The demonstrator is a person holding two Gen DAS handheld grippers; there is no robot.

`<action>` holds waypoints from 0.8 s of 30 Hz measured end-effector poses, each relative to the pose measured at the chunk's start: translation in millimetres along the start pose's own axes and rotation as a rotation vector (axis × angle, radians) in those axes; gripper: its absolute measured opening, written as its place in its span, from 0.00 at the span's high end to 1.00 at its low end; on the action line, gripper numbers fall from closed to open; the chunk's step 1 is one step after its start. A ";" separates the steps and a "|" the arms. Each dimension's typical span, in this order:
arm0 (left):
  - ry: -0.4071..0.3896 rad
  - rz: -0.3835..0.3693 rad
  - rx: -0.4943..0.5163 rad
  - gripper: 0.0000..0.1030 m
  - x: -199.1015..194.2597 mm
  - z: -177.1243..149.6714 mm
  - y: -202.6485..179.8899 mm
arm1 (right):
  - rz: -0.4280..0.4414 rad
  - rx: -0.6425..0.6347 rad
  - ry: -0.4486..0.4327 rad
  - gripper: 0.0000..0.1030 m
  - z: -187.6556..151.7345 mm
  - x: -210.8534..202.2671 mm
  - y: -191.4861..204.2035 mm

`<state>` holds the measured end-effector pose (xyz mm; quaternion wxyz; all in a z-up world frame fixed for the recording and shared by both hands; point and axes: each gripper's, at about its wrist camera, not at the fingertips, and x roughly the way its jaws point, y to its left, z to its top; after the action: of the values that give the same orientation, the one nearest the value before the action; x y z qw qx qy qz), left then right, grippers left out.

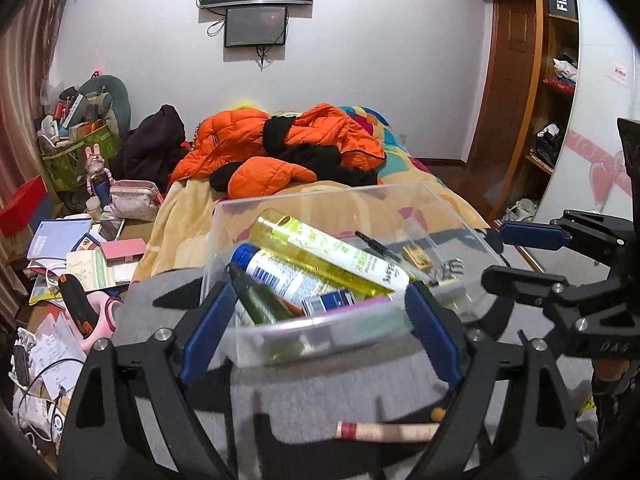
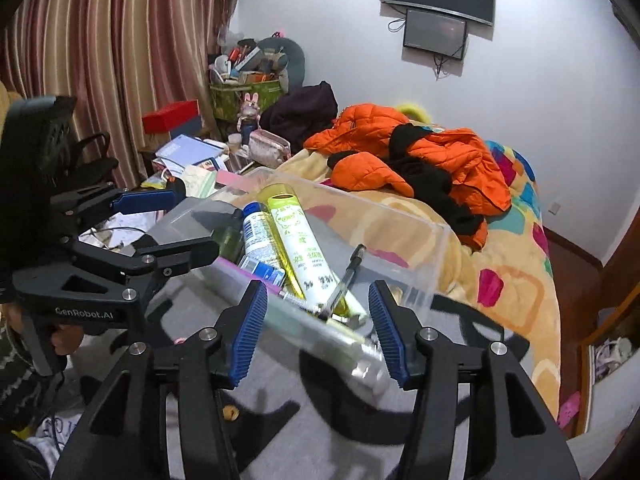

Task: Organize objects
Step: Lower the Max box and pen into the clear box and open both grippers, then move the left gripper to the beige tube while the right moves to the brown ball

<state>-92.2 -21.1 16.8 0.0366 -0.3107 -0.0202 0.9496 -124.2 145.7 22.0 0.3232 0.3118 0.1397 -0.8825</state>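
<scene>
- Left gripper (image 1: 316, 312): jaws wide, blue pads either side of the near end of the clear plastic bin (image 1: 448, 204), not pressing it, nothing held.
- Right gripper (image 2: 318, 328): jaws partly apart, straddling the bin's near corner, pads clear of the wall, nothing gripped.
- Bin sits on a grey mat (image 1: 320, 392) at the bed's foot end.
- Inside the bin: yellow bottle (image 1: 320, 248) with white-green label lying on top, white-blue tube (image 1: 276, 272) beside it, dark green bottle (image 1: 260, 300) at the near left, black pen (image 2: 344, 280) leaning across the yellow bottle, small fork-like metal piece (image 1: 450, 268) at the far right.
- Orange jacket (image 1: 280, 144) heaped on the bed (image 1: 420, 176) behind the bin.
- Side table left of the bed: cluttered with books, papers, pink pouch (image 1: 134, 200).
</scene>
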 end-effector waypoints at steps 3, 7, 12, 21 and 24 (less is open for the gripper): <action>0.007 -0.006 -0.011 0.11 -5.9 -10.3 1.8 | 0.004 0.019 0.018 0.52 -13.2 -2.9 1.4; 0.051 -0.029 -0.017 0.10 -7.0 -28.7 1.4 | 0.012 0.037 0.049 0.52 -32.4 -0.8 6.6; 0.127 -0.032 0.000 0.10 -3.3 -59.4 -2.4 | 0.048 0.064 0.098 0.52 -58.6 9.3 13.3; 0.222 -0.092 0.011 0.08 -1.2 -97.6 -11.1 | 0.126 0.081 0.189 0.55 -87.5 33.6 31.3; 0.241 -0.093 0.042 0.06 2.0 -104.5 -18.3 | 0.111 0.058 0.215 0.66 -92.2 41.2 38.7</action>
<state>-30.9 -1.0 -67.5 0.0894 -0.4204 -0.0104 0.9029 -80.9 138.0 -76.8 0.3456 0.4210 0.1306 -0.8284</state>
